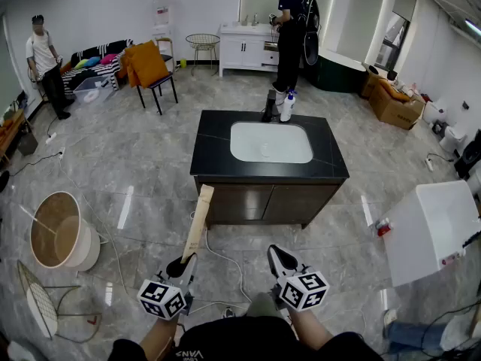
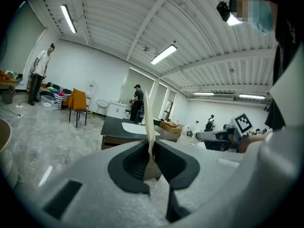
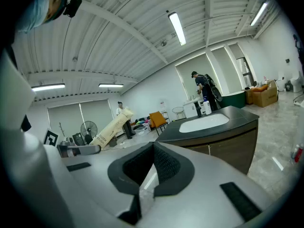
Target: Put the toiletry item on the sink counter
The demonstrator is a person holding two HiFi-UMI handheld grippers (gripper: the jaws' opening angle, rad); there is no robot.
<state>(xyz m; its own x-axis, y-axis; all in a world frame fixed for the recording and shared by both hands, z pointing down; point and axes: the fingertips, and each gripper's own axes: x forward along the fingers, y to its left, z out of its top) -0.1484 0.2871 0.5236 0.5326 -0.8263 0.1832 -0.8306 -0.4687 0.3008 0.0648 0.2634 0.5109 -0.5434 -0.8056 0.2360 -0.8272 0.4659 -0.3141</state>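
Note:
A long cream toothbrush box (image 1: 199,224) sticks out forward from my left gripper (image 1: 182,265), which is shut on its near end. In the left gripper view the box (image 2: 147,120) shows edge-on as a thin strip pinched between the dark pads. My right gripper (image 1: 276,253) is shut with nothing in it; its pads (image 3: 161,163) meet in the right gripper view, where the box (image 3: 111,127) also appears at the left. The black sink counter (image 1: 214,141) with its white basin (image 1: 270,142) stands on the floor ahead, apart from both grippers.
A black bottle (image 1: 269,105) and a white bottle (image 1: 286,106) stand at the counter's far edge. A person (image 1: 289,32) stands at a white vanity behind. An orange chair (image 1: 150,70), a round basket (image 1: 56,230), a white box (image 1: 430,230) and a floor cable (image 1: 225,265) surround me.

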